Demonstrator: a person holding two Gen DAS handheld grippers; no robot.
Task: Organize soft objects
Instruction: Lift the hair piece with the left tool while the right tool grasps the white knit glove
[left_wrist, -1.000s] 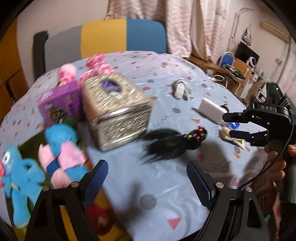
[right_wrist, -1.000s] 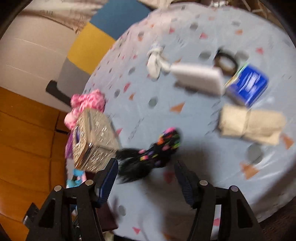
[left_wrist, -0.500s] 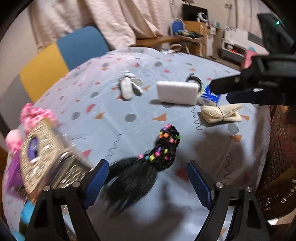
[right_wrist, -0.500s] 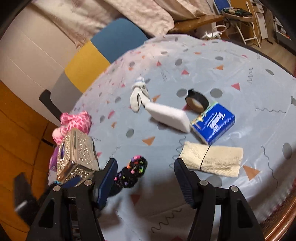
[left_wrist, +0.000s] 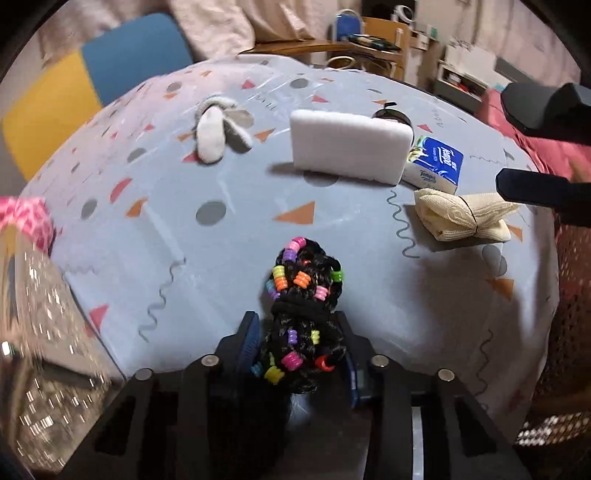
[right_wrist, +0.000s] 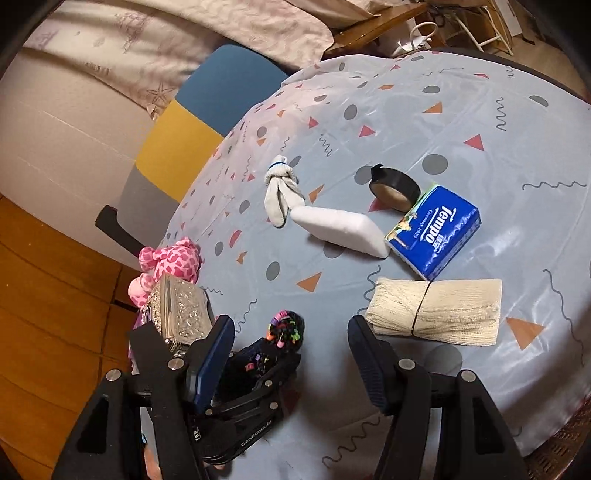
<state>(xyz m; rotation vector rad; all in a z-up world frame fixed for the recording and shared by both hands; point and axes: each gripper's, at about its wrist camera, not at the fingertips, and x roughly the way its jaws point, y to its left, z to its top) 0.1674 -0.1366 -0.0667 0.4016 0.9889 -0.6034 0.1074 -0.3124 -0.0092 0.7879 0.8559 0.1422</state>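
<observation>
My left gripper (left_wrist: 297, 332) is shut on a black hair bundle with coloured beads (left_wrist: 301, 291), low over the patterned tablecloth (left_wrist: 221, 240). The bundle also shows in the right wrist view (right_wrist: 284, 328), held by the left gripper (right_wrist: 266, 354). My right gripper (right_wrist: 291, 354) is open and empty above the table's near edge; its fingers (left_wrist: 532, 188) show at the right of the left wrist view. A cream folded cloth (right_wrist: 436, 312), a white sponge (right_wrist: 340, 229), a knotted grey sock (right_wrist: 280, 192) and a pink plush (right_wrist: 170, 262) lie on the table.
A blue Tempo tissue pack (right_wrist: 436, 229) and a black tape roll (right_wrist: 393, 186) lie right of the sponge. A shiny silver tissue box (right_wrist: 181, 314) stands at the left edge. A blue, yellow and grey chair (right_wrist: 192, 125) is behind the table.
My left gripper has moved forward and shut on the beaded hair bundle. The right gripper has pulled back and higher, staying open.
</observation>
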